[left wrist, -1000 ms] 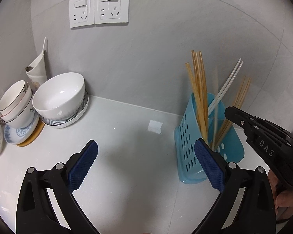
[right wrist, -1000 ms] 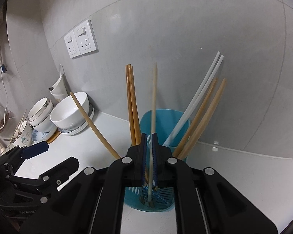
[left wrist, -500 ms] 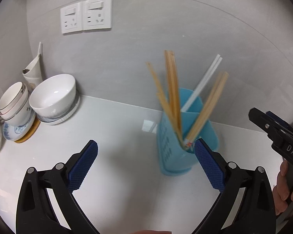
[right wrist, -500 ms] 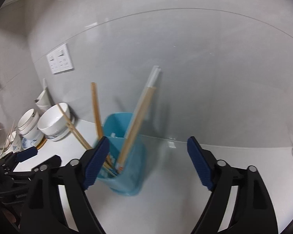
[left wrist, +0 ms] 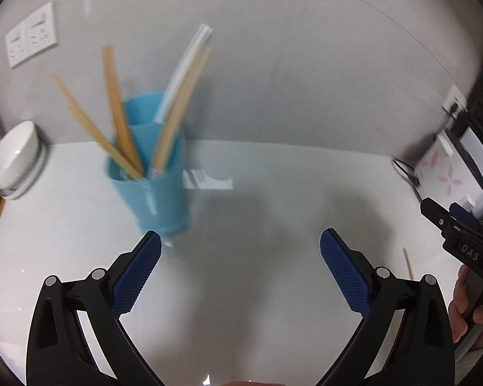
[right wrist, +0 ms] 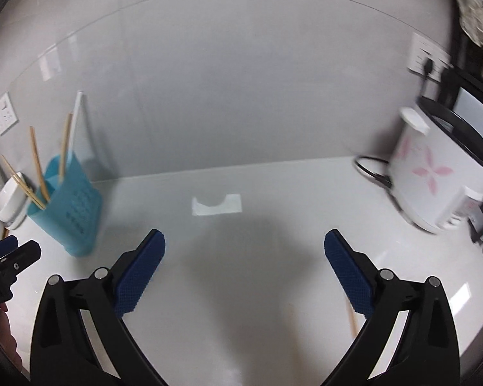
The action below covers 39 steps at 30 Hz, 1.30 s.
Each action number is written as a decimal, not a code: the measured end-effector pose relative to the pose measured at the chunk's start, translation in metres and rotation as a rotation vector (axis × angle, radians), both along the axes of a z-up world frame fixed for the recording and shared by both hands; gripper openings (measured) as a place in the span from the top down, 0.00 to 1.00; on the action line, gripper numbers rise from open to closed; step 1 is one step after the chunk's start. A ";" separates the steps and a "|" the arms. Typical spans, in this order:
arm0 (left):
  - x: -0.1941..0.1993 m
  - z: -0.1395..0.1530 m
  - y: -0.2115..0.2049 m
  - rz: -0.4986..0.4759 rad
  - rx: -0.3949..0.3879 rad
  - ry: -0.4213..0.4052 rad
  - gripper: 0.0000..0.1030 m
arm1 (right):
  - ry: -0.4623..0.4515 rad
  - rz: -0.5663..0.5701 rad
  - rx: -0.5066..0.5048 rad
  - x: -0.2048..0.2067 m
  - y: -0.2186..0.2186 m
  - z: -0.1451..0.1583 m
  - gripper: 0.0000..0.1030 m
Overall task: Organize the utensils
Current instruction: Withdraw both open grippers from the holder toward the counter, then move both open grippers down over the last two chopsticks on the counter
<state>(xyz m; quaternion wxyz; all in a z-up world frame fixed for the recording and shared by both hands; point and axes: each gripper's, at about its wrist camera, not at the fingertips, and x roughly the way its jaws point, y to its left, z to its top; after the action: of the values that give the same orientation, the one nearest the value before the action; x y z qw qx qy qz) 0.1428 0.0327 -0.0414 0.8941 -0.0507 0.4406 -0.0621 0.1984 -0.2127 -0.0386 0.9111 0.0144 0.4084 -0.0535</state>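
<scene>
Between deliveries — the right gripper (right wrist: pixel 244 254), its jaws just opened wide and empty like the left gripper (left wrist: pixel 241 254), needs the loose chopstick (right wrist: pixel 352 319) on the counter (right wrist: pixel 273 225), well right of the blue holder (right wrist: pixel 71 212).

left gripper (left wrist: pixel 240 268) — fingers wide, empty | right gripper (right wrist: pixel 244 268) — fingers just opened wide, empty

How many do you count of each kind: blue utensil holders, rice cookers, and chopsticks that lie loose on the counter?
blue utensil holder: 1
rice cooker: 1
loose chopstick on the counter, in view: 1
Total: 3
</scene>
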 end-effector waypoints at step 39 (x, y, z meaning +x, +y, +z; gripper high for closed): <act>-0.011 -0.157 -0.274 -0.087 0.197 0.476 0.12 | 0.571 0.072 0.017 -0.081 -0.137 -0.121 0.46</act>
<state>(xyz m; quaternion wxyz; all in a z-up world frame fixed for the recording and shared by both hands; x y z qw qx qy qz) 0.1314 -0.2417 -0.1985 0.7625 0.0424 0.6441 -0.0438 0.1178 -0.3494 -0.1596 0.7605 -0.0083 0.6490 -0.0198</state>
